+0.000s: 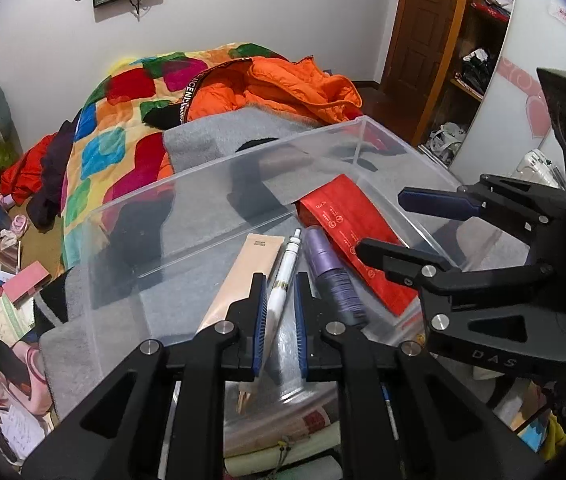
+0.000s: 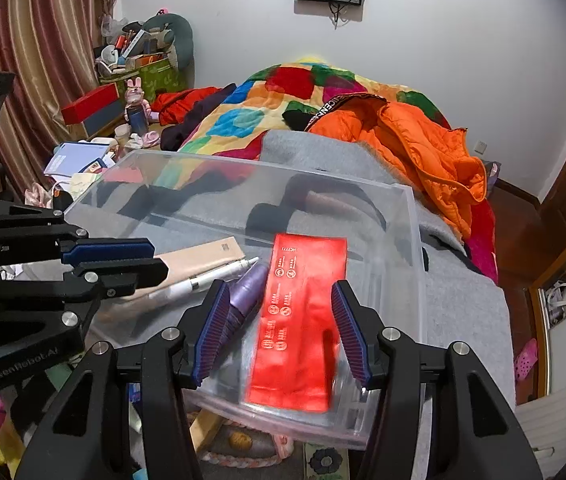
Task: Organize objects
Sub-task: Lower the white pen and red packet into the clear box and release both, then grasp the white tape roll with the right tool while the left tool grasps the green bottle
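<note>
Your left gripper (image 1: 279, 316) is narrowed around the white pen (image 1: 283, 276), seemingly pinching it over the clear bin (image 1: 219, 168) on the bed. Your right gripper (image 2: 281, 332) stands wide, straddling the red pouch (image 2: 299, 320) lying inside beside the purple tube (image 2: 249, 294).

Place: a lived-in home bedroom.
Bed: multicoloured patchwork quilt (image 2: 283, 108), crumpled orange padded jacket (image 2: 423, 140).
Far right: open wooden wardrobe shelves (image 1: 479, 52).
Left: striped curtains (image 2: 39, 40).
</note>
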Demonstrator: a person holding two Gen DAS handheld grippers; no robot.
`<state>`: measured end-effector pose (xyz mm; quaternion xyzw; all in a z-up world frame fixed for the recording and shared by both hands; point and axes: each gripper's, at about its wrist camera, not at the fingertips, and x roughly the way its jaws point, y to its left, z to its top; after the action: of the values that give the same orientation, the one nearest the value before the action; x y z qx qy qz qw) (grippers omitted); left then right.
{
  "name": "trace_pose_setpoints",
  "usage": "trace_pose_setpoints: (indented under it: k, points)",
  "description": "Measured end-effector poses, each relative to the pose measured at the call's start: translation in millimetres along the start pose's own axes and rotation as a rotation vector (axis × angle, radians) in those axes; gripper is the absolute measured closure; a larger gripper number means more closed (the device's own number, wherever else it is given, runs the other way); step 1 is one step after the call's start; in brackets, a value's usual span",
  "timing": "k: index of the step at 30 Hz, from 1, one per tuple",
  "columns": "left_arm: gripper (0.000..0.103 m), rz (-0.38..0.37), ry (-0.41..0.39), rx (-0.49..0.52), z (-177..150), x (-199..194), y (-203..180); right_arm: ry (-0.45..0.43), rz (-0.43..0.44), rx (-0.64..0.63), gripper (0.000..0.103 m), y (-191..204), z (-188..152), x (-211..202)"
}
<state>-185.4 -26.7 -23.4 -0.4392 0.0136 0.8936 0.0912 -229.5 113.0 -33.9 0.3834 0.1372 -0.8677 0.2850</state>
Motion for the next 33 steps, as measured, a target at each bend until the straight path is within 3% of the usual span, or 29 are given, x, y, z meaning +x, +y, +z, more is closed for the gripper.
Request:
trace_pose_setpoints:
  k: [4, 9, 15, 21, 27, 33]
  points:
    - [0.078, 0.005, -0.021, -0.016, 0, -13, 2, -0.013, 0.003, -0.006, 0.052, -1, -2, -11]
    - [0.055, 0.021, -0.061, -0.027, -6, -36, -2, -0.063, -0.005, 0.003, 0.042, -4, -6, -36]
    - [0.037, 0.042, -0.107, -0.034, -18, -65, -11, -0.119, -0.029, 0.014, 0.035, -7, -15, -67]
    - [0.03, 0.067, -0.139, -0.054, -30, -87, -18, -0.17, -0.045, 0.025, 0.026, -10, -31, -96]
    - [0.023, 0.083, -0.164, -0.058, -48, -100, -30, -0.18, -0.042, 0.052, 0.025, -13, -56, -111]
    - [0.021, 0.045, -0.137, -0.059, -71, -92, -49, -0.146, -0.003, 0.107, 0.025, -19, -81, -110]
